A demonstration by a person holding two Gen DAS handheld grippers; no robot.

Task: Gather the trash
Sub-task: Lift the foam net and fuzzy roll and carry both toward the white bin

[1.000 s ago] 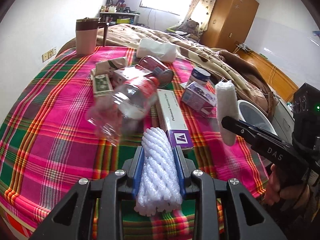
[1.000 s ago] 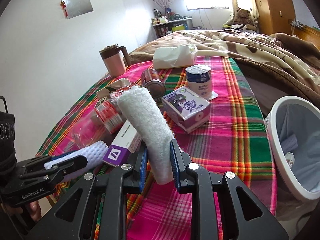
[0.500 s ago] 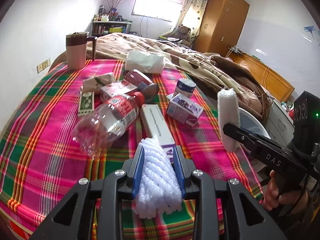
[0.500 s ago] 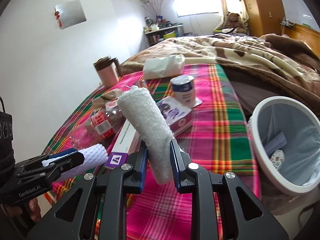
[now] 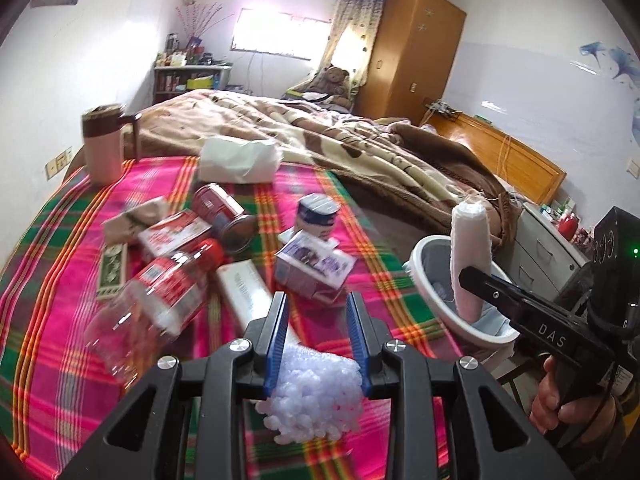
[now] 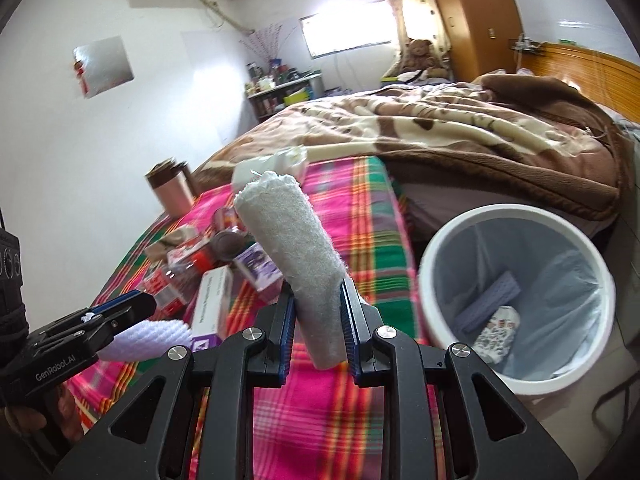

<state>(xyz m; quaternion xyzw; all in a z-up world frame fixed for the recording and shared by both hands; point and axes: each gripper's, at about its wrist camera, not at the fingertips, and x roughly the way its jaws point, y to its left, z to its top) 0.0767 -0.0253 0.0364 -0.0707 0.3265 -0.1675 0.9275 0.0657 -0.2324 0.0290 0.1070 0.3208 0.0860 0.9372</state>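
Note:
My left gripper [image 5: 316, 312] has its jaws spread wide; a white foam net roll [image 5: 314, 394] lies low between them near the base, seemingly loose, blurred. It also shows in the right wrist view [image 6: 148, 338]. My right gripper [image 6: 318, 312] is shut on a rolled white cloth [image 6: 292, 256], held upright left of the white bin [image 6: 516, 380]. The cloth also shows in the left wrist view [image 5: 470, 256], over the bin [image 5: 492, 334]. The bin holds a purple box and a patterned wrapper.
On the plaid tablecloth [image 5: 52, 316] lie a clear plastic bottle [image 5: 160, 292], a long white box [image 5: 248, 292], a purple carton [image 5: 312, 266], a can [image 5: 222, 212], a yoghurt cup [image 5: 318, 214], a tissue pack [image 5: 238, 160] and a pink mug [image 5: 102, 144]. A bed lies behind.
My left gripper's jaws have opened and the foam roll has slipped down between them. Both grippers have risen and moved right toward the bin; the cloth stays gripped.

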